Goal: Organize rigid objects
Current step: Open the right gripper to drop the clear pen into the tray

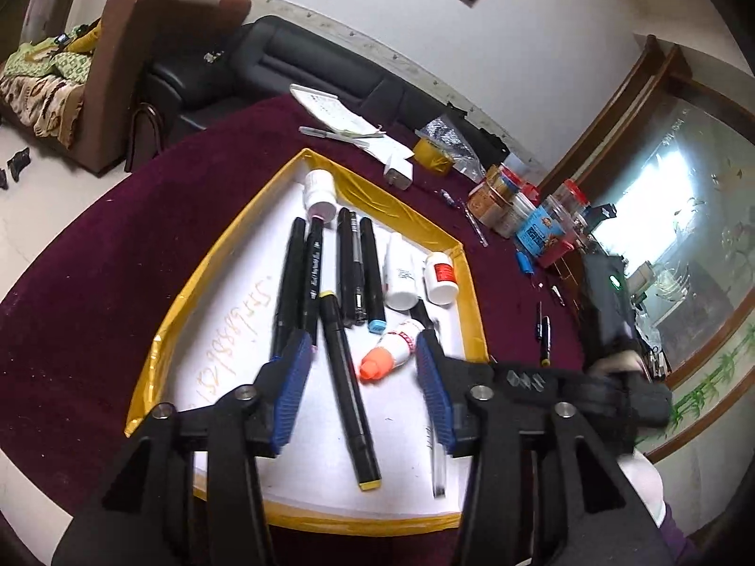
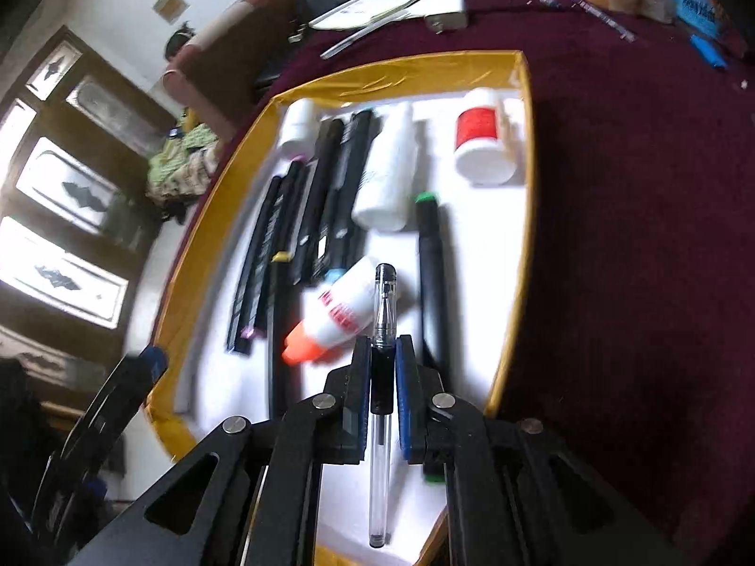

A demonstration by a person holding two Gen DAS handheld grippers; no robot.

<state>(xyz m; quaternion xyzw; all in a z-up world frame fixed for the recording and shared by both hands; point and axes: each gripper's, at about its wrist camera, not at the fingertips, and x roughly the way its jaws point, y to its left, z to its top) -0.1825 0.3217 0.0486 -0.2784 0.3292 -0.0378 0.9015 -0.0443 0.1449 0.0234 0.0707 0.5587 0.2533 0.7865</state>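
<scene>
Inside a yellow-rimmed tray [image 1: 401,210] on a maroon tablecloth [image 1: 118,245], the sorting of pens and bottles is well along: at left, the left gripper [image 1: 363,358] hangs with its blue pads apart and nothing between them, poised over a yellow-tipped black marker [image 1: 347,391] lying loose on the white floor; to the right, the right gripper [image 2: 383,363] is clamped on a clear gel pen [image 2: 382,377], held above the tray's near end beside the orange-capped glue bottle [image 2: 330,318]. The step in hand appears to be placing that pen (the next move likely calls for lowering it alongside the markers, clear of the glue bottle, before letting go). Counted in the tray: seven dark markers or pens, three white bottles and the one glue bottle, though overlap makes the marker count uncertain
</scene>
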